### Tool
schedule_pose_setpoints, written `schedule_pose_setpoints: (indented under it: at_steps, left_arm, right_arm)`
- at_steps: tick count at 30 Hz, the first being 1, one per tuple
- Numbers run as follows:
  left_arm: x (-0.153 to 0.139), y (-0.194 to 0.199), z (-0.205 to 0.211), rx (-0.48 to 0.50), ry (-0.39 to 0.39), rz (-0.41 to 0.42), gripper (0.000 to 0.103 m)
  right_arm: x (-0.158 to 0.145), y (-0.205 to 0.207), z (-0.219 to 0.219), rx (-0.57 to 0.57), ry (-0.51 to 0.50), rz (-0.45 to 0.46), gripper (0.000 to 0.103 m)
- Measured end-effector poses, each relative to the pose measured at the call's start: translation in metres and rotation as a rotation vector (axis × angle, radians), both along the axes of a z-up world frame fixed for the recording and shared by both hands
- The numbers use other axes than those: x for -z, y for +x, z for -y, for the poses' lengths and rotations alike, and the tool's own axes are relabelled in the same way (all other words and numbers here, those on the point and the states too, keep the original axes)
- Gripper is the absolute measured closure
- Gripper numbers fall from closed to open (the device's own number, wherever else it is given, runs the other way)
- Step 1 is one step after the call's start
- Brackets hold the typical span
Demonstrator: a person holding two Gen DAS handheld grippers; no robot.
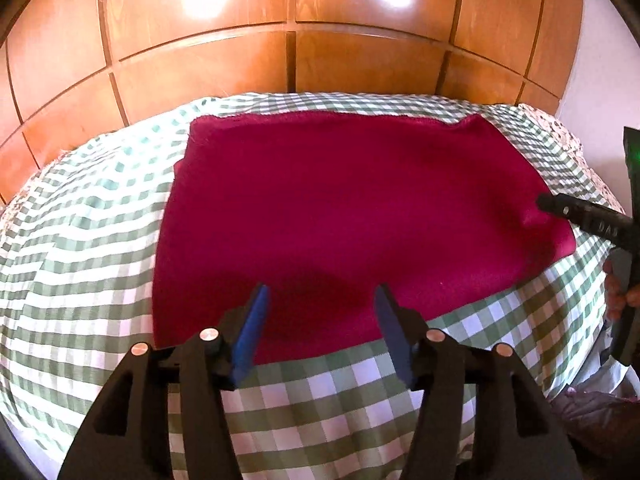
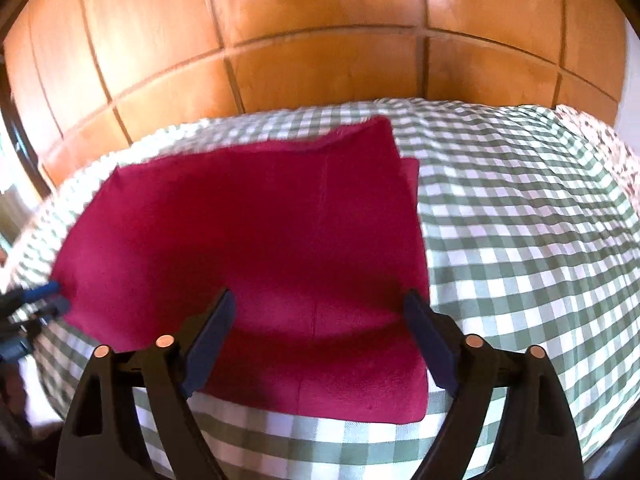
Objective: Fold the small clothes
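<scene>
A dark red cloth [image 1: 340, 208] lies flat and folded on a green-and-white checked cover [image 1: 80, 240]; it also shows in the right wrist view [image 2: 260, 240]. My left gripper [image 1: 322, 294] is open and empty, its blue pads over the cloth's near edge. My right gripper [image 2: 320, 300] is open and empty over the cloth's near right part. In the left wrist view the right gripper's black tip [image 1: 548, 202] reaches the cloth's right edge. In the right wrist view the left gripper's blue fingers [image 2: 44, 290] sit at the cloth's left corner.
A wooden panelled headboard or wall [image 1: 296, 40] stands right behind the covered surface. A floral fabric [image 2: 600, 148] lies at the far right corner. The checked cover [image 2: 520, 240] spreads wide to the right of the cloth. A hand [image 1: 618, 296] holds the right gripper's handle.
</scene>
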State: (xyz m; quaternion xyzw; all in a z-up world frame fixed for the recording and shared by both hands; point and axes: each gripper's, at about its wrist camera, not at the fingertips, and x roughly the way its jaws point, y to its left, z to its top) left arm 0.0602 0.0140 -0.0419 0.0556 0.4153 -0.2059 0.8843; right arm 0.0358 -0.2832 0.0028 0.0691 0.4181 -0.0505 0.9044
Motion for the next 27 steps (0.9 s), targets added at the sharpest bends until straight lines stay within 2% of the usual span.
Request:
schedule_pose_setpoints:
  at_steps: [3,11,20,23,25,27]
  left_arm:
    - [-0.003,0.004,-0.006,-0.016,-0.006,0.006,0.044]
    - [-0.011,0.023,-0.021,-0.083,-0.017,0.021,0.038]
    - [-0.023,0.093,-0.082,-0.262,-0.155,-0.039,0.037]
    - [-0.018,0.119,-0.094,-0.295,-0.211,-0.086,0.037]
    - [-0.011,0.136,-0.1,-0.317,-0.253,-0.123,0.037]
    - [-0.005,0.15,-0.101,-0.325,-0.291,-0.158,0.038]
  right_arm:
    - [-0.006,0.008,0.01,0.04,0.031,0.013,0.027]
    - [-0.007,0.037,0.015,0.095,0.0,0.002,0.027]
    - [-0.005,0.082,0.05,0.207,0.006,0.001,0.027]
    - [-0.001,0.101,0.061,0.224,0.004,-0.016,0.036]
    - [0.001,0.112,0.066,0.233,0.003,-0.02,0.036]
    - [0.005,0.125,0.07,0.229,0.009,-0.034,0.051]
